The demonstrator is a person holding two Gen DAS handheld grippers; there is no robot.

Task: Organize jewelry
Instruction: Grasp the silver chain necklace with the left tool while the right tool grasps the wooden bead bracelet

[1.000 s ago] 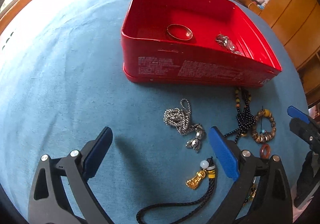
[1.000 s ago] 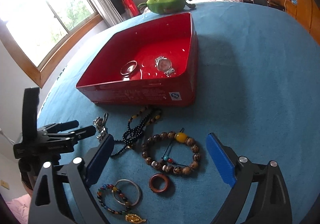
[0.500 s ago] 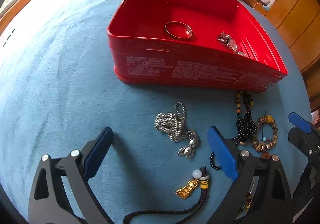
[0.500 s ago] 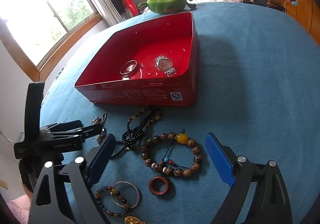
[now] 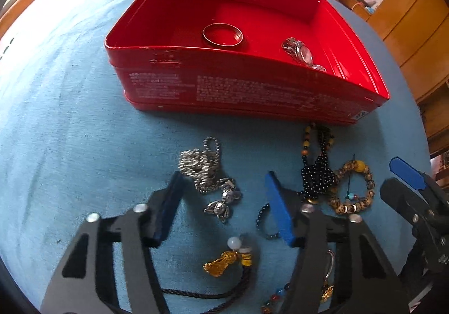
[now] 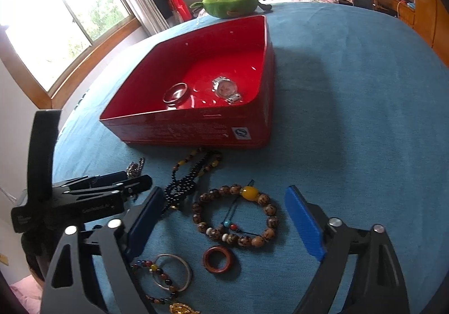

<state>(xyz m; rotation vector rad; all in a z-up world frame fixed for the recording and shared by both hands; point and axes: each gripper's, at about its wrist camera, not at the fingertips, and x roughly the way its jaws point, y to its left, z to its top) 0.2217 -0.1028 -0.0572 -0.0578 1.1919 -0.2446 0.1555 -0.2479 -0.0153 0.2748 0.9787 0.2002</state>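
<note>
A red tin box stands on the blue cloth. It holds a metal bangle and a silver watch. In front of it lies a silver chain necklace with a pendant. My left gripper straddles the pendant. Its jaws are closing, and the pads stand clear of the metal. My right gripper hovers over a wooden bead bracelet with a yellow bead. Its jaws are closing slightly, well apart from the beads.
A black bead necklace lies between chain and bracelet. A red-brown ring, a silver bangle with a coloured bead bracelet, and a gold charm on black cord lie nearer. A green plush sits behind the box.
My left gripper slid forward over the silver chain and its jaws narrowed to about half their width around the pendant. The right jaws narrowed a little; that hand stayed in place.
</note>
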